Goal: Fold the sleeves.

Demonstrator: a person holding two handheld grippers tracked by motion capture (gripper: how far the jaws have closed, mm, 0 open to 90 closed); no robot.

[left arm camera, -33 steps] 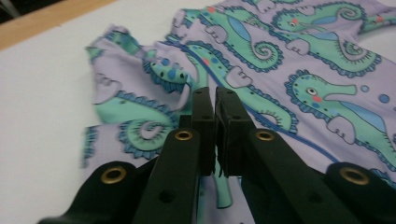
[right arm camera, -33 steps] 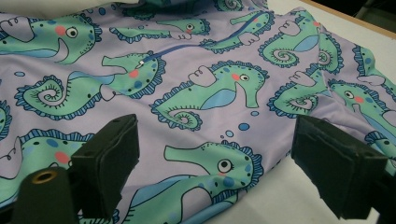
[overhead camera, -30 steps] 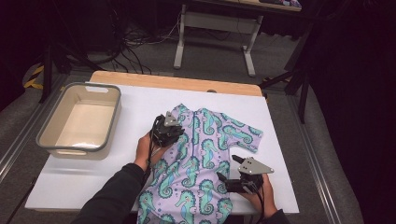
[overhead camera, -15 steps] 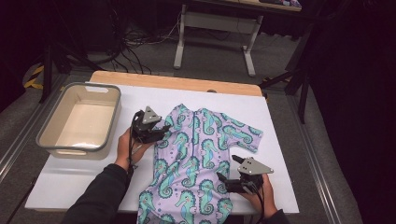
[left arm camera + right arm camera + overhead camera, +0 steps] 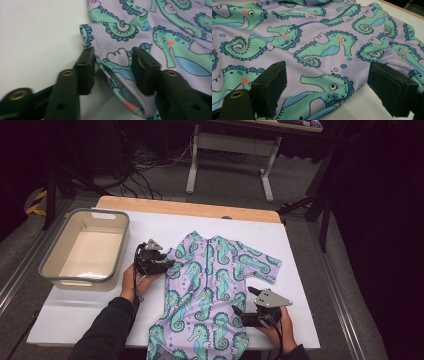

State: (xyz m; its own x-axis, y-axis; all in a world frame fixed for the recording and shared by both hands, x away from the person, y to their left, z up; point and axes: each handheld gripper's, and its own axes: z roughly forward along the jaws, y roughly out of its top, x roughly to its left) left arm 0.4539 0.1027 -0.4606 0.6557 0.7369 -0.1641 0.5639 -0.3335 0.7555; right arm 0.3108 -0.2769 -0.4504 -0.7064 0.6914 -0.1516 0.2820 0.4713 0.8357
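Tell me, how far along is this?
Early. The seahorse-print swimsuit lies spread flat, one sleeve tucked in. The left gripper, jaws just closing, straddles that folded edge; the right gripper hovers open at the side hem. Further folding remains; the bin is empty.

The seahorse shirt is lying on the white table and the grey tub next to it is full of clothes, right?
Not quite. The high view shows the grey tub is empty. The seahorse shirt does lie on the white table, with the tub beside it.

grey bin (image 5: 85, 251) blocks table's left, bare white tabletop (image 5: 80, 307) beside swimsuit (image 5: 210, 290)
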